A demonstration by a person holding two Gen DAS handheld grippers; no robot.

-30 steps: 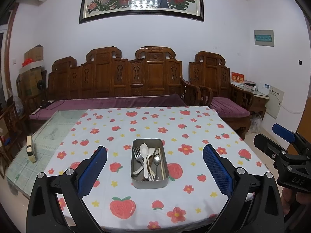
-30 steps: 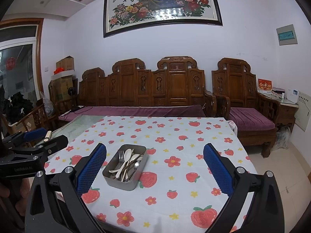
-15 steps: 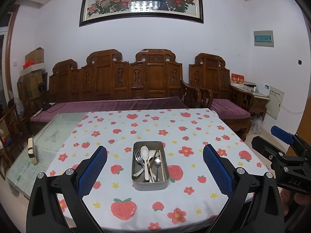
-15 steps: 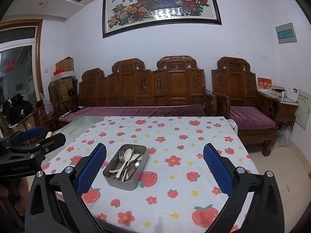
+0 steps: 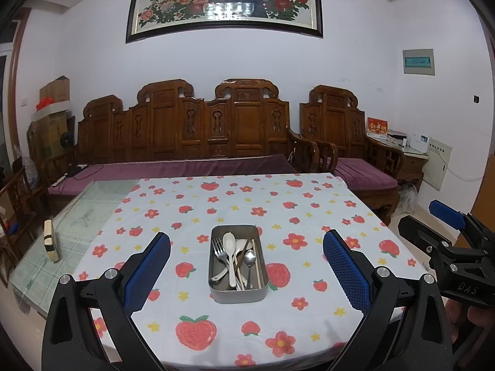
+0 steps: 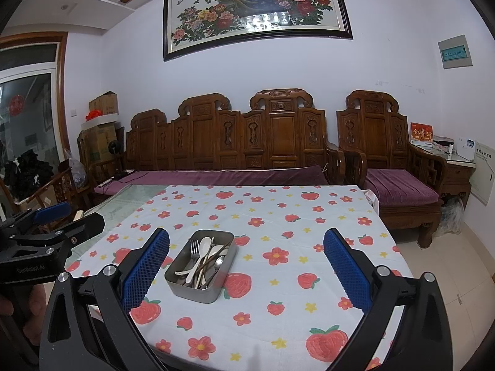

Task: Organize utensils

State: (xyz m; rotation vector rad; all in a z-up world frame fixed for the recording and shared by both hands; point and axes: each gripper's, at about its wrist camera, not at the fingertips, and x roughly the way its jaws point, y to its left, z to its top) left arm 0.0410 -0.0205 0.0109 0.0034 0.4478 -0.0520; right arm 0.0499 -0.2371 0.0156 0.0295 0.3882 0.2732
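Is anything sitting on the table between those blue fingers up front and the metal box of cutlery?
Nothing. In the left wrist view, only bare strawberry tablecloth lies between the left gripper and the metal box. The right wrist view shows the same.

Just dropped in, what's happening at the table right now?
A person holds a gripper in each hand over the table, and both are open and empty. The left gripper points at a metal tin on the strawberry cloth; the right gripper hangs beside it. The tin holds a jumble of utensils: a fork, a white spoon, a metal spoon and chopsticks. Nothing has been taken out yet.
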